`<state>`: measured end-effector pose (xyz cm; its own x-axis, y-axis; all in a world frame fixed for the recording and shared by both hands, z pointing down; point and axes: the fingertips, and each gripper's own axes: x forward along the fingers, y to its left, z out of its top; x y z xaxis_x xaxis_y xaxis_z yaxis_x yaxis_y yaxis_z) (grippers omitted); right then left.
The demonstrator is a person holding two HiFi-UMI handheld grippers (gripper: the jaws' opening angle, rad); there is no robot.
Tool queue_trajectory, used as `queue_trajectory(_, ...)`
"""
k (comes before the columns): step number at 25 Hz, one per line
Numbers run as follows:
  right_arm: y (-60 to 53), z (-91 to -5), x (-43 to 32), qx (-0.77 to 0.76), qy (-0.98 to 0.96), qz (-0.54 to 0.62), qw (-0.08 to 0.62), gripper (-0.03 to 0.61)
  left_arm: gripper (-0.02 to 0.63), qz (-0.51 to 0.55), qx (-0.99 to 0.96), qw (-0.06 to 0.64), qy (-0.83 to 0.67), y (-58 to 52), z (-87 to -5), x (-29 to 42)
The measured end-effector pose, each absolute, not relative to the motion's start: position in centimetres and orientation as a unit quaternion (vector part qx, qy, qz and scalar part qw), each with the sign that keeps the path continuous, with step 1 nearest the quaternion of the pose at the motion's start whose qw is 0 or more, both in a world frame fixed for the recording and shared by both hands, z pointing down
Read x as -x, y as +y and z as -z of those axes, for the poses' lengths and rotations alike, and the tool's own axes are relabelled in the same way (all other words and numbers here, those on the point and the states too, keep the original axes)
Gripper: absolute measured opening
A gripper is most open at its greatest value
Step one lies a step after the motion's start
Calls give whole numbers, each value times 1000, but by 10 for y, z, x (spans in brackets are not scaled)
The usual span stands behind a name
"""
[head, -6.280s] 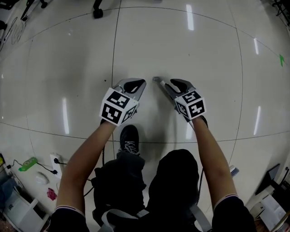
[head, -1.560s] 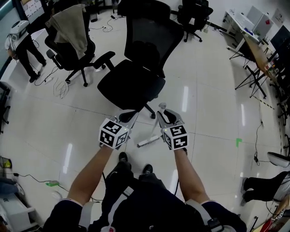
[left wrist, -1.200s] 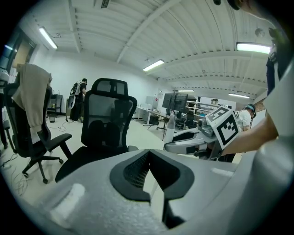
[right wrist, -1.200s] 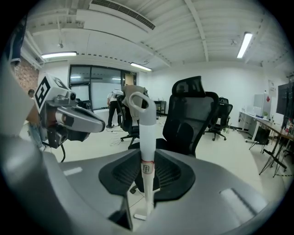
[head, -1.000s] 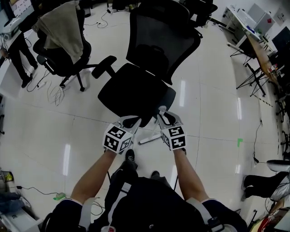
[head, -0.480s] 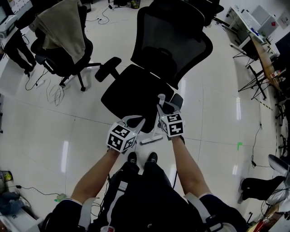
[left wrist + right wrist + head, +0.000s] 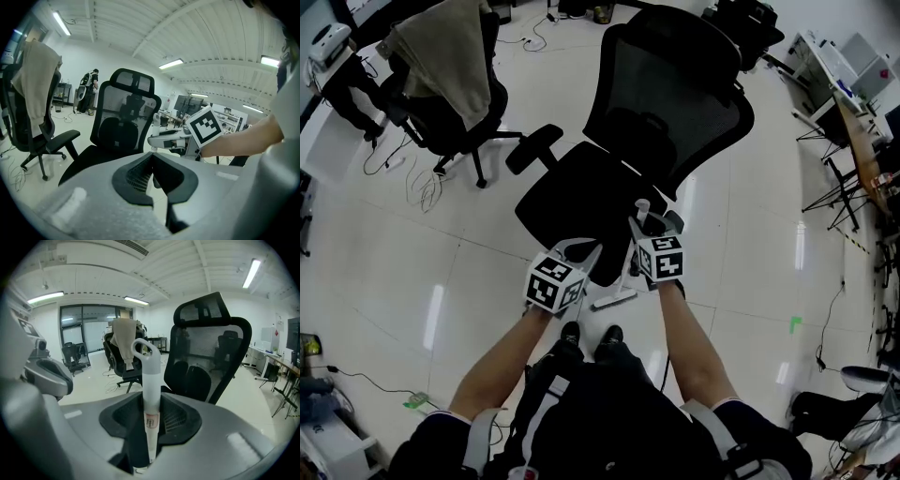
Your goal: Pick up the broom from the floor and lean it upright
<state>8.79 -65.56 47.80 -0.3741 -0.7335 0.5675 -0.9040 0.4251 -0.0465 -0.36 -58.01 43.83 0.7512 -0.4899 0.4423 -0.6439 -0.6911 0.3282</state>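
The broom has a white handle [image 7: 636,239] and a small white head [image 7: 614,300] near the floor, and it stands about upright. My right gripper [image 7: 649,223] holds the handle [image 7: 151,380] near its looped top. Its jaws are opening, with the handle still between the pads. The broom is right at the front edge of a black mesh office chair [image 7: 591,202]. My left gripper [image 7: 581,249] hovers just left of the broom, shut and holding nothing [image 7: 151,157]. The left gripper view shows the handle's top [image 7: 156,123] in front of the chair back [image 7: 119,136].
A second black chair with a beige jacket [image 7: 441,56] over it stands at the upper left. Loose cables [image 7: 422,187] lie beside it, and a person [image 7: 347,70] stands further left. Desks [image 7: 862,84] line the right side. White tiled floor [image 7: 741,272] surrounds me.
Both grippers and the upright broom have moved forward until they are right at the black chair's seat. The left gripper stays beside the broom.
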Motion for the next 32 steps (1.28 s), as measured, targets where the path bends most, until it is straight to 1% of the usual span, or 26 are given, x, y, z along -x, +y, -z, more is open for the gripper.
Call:
queue_trajectory(9,-662,-430,-91,-505,-829,-147,192,198,0,-155,-903,234,-325,-587,-427,-4)
queue_trajectory(11,-657,-413,-95,-508,-832,-135,179,207,0,-146,-904,231,-328,-591,-419,-6)
queue_trajectory(16,-641,-367,-111,-523,-834,-111,136,204,0,-117,-911,215,-332,-601,-387,-20)
queue_trajectory(25,-608,-308,-140,-541,-834,-79,67,124,0,-72,-925,181,-327,-600,-331,-52)
queue_trajectory(28,-598,-296,-144,-542,-835,-76,45,75,0,-64,-928,176,-324,-595,-319,-55)
queue_trajectory(31,-588,-286,-147,-546,-834,-79,21,6,0,-64,-932,165,-316,-589,-309,-59)
queue_trajectory(32,-586,-283,-148,-545,-834,-81,13,6,0,-66,-934,160,-313,-587,-305,-60)
